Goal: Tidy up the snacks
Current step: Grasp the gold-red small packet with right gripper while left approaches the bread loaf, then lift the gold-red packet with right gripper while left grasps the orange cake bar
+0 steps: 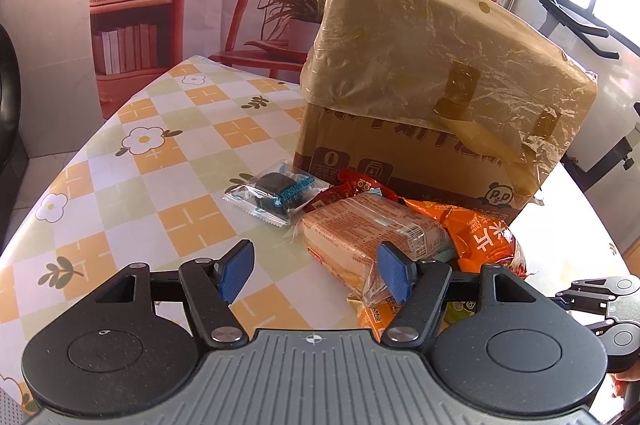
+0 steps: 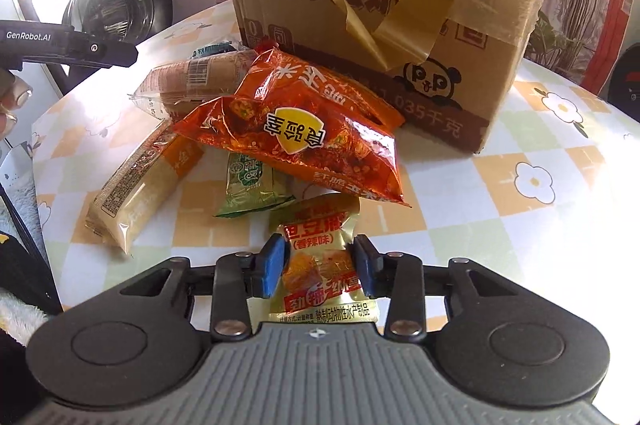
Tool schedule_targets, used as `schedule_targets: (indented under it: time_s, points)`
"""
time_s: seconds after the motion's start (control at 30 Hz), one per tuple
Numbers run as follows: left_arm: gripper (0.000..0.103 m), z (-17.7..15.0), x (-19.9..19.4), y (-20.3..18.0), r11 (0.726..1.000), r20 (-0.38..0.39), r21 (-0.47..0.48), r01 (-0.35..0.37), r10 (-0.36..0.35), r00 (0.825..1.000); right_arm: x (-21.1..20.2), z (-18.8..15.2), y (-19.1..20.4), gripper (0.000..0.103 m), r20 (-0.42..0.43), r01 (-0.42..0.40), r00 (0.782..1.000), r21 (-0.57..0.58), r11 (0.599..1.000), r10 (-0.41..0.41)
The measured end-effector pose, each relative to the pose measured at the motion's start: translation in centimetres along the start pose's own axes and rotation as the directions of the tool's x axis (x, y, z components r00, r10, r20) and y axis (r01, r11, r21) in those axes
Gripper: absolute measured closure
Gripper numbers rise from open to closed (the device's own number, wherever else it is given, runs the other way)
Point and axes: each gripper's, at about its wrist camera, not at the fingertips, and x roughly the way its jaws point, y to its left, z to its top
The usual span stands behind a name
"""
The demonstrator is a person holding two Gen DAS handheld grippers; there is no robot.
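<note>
A taped cardboard box stands on the checked table, also in the right wrist view. Snack packets lie in front of it: an orange chip bag, a tan biscuit pack, a long yellow bar, a green packet and a clear packet with a dark cookie. My left gripper is open, its right pad by the biscuit pack. My right gripper is shut on a small gold spicy snack packet.
The flowered tablecloth runs to a rounded edge at the left. A red chair and shelf backdrop stand behind the table. The left gripper's body shows at the left of the right wrist view. A washing machine is behind it.
</note>
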Motion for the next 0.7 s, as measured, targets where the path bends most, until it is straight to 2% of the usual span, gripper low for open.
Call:
schedule_targets:
  time_s: [0.2, 0.43, 0.6, 0.7]
  points:
    - [0.033, 0.1, 0.0, 0.1, 1.0, -0.002, 0.001, 0.0, 0.0, 1.0, -0.8, -0.4, 0.6, 0.07, 0.034, -0.001, 0.999, 0.042, 0.999, 0.0]
    - [0.033, 0.1, 0.2, -0.1, 1.0, -0.012, 0.01, 0.018, -0.018, 1.0, -2.8, -0.9, 0.8, 0.07, 0.075, -0.016, 0.997, 0.06, 0.998, 0.012]
    - [0.033, -0.2, 0.3, -0.5, 0.999, -0.027, 0.021, 0.04, -0.039, 0.999, -4.5, -1.3, 0.7, 0.07, 0.116, 0.013, 0.993, 0.082, 0.997, -0.023]
    - [0.034, -0.7, 0.5, -1.0, 0.998, -0.047, 0.029, 0.064, -0.063, 0.997, -5.6, -1.2, 0.5, 0.07, 0.167, 0.026, 0.985, 0.097, 0.995, -0.042]
